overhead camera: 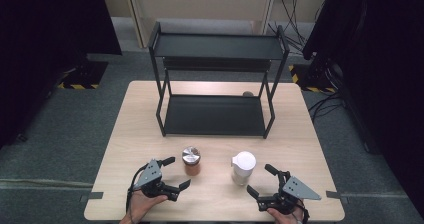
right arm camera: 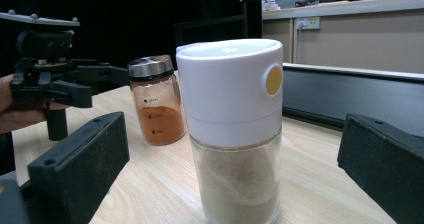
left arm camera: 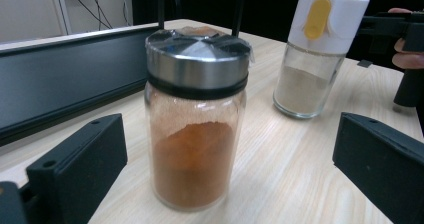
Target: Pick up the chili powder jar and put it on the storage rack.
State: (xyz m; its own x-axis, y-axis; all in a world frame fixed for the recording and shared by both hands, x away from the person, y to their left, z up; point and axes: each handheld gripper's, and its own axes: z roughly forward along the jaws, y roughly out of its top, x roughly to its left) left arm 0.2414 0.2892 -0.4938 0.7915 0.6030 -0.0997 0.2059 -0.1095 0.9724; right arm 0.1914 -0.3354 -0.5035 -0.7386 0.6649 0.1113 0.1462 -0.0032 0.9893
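A pale wooden table (overhead camera: 150, 114) carries a black rack (overhead camera: 215, 79) toward its far edge. Near the front edge, my left gripper (overhead camera: 172, 173) brackets the orange spice jar (overhead camera: 191, 160), my right gripper (overhead camera: 263, 180) the white-capped shaker (overhead camera: 243, 167), jaws apart. Next, I judge: advance, close squarely.

Left gripper (overhead camera: 176, 173) sits at lower left of centre in the high view, held from below by the left hand (overhead camera: 145, 204), its jaws spread wide apart and directed toward frame right. Right gripper (overhead camera: 261, 180) sits at lower right, held by the right hand (overhead camera: 285, 215) at the bottom edge, jaws likewise spread wide and directed toward upper left. In each gripper view the two black jaws stand at the lower corners with a broad gap between them.
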